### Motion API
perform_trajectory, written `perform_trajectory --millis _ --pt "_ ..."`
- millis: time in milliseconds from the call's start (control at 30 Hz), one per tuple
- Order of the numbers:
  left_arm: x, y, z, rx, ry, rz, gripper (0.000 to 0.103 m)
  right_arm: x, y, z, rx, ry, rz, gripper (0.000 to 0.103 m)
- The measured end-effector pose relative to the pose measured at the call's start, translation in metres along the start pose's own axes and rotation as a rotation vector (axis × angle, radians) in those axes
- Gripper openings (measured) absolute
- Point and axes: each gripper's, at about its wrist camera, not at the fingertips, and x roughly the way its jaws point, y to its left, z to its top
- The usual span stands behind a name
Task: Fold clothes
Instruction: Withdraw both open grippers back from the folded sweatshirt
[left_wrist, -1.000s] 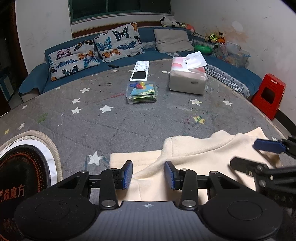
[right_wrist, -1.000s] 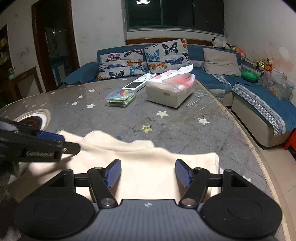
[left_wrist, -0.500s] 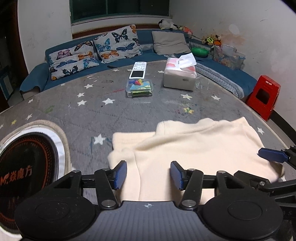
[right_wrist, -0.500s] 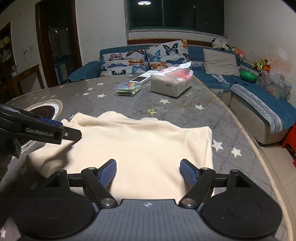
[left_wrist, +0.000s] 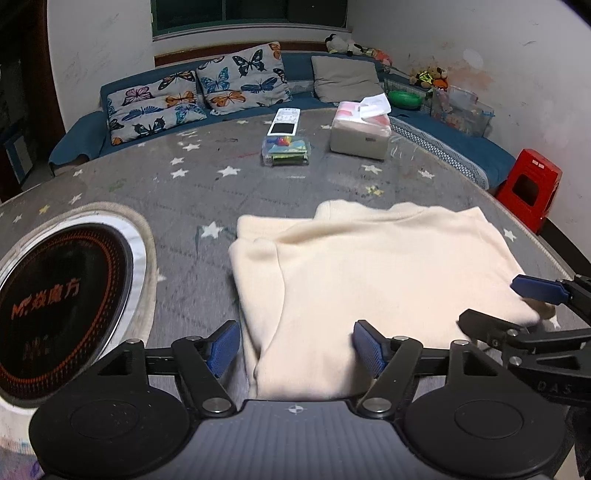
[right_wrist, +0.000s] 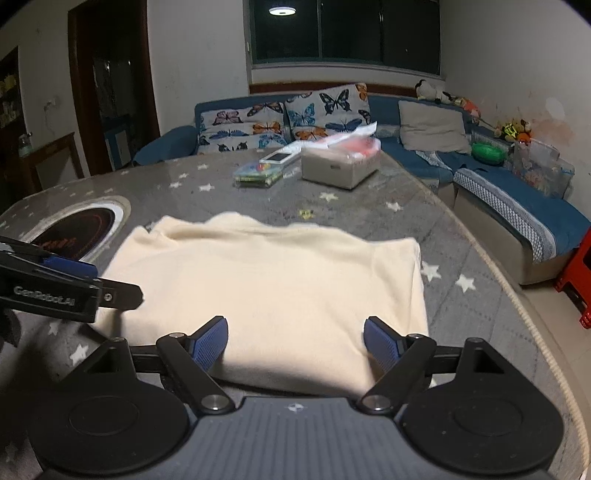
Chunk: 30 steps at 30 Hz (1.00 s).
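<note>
The cream fleece garment (left_wrist: 373, 273) now lies folded flat on the grey star-print table (left_wrist: 207, 192), just ahead of our left gripper (left_wrist: 295, 347) and right gripper (right_wrist: 295, 343). Both have spread wider and pulled back, holding nothing, so this fold looks finished.

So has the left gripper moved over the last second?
Yes. In its own view the left gripper has pulled back toward the near edge: the tissue box sits farther off, more of the cream garment shows, and its fingers have spread wider.
</note>
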Motion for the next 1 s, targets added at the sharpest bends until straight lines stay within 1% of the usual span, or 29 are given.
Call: perform_trajectory --millis 233,433,633,967,1000 --pt "-0.008 0.004 -0.007 -0.015 -0.012 0.002 0.077 -0.007 0.005 -0.002 -0.007 -0.013 -0.005 0.084" --pt "-0.010 0.005 -0.011 -0.017 -0.009 0.006 0.081 0.004 0.007 -0.011 0.013 0.019 -0.009 0.085" --pt "-0.015 0.005 -0.015 -0.015 -0.010 0.009 0.084 -0.006 0.012 -0.009 0.006 -0.002 -0.010 0.088" --pt "-0.023 0.006 -0.023 -0.009 -0.014 0.010 0.087 -0.019 0.015 -0.016 0.051 -0.024 -0.007 0.091" --pt "-0.024 0.006 -0.023 -0.009 -0.017 0.010 0.088 -0.021 0.015 -0.016 0.050 -0.027 -0.011 0.095"
